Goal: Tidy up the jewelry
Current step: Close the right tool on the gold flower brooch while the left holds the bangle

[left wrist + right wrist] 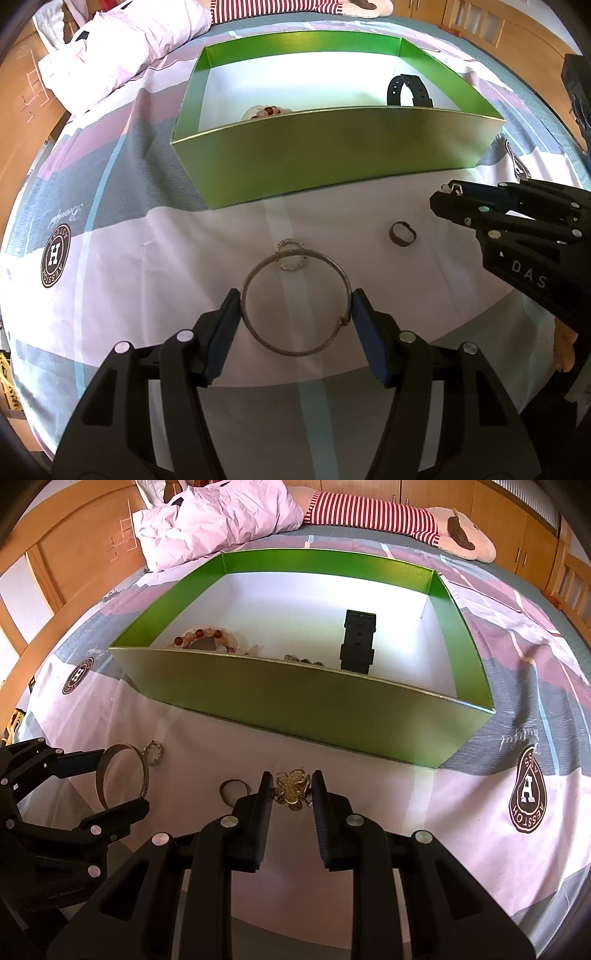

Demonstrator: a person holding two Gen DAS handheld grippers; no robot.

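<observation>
A green box [332,155] with a white floor stands on the bedspread; it also shows in the right wrist view [295,701]. Inside lie a black watch strap [357,642], a bead bracelet [201,637] and a smaller piece I cannot make out. My left gripper [295,306] is shut on a thin metal bangle [255,273] and holds it just above the bedspread. A small sparkly ring [291,254] lies behind it. A dark ring [402,233] lies to the right. My right gripper [290,794] is shut on a gold flower brooch [291,788].
The bed has a patterned pink, grey and white cover [480,812]. A crumpled pink pillow [221,520] and a striped plush toy [388,517] lie behind the box. Wooden furniture [66,554] surrounds the bed.
</observation>
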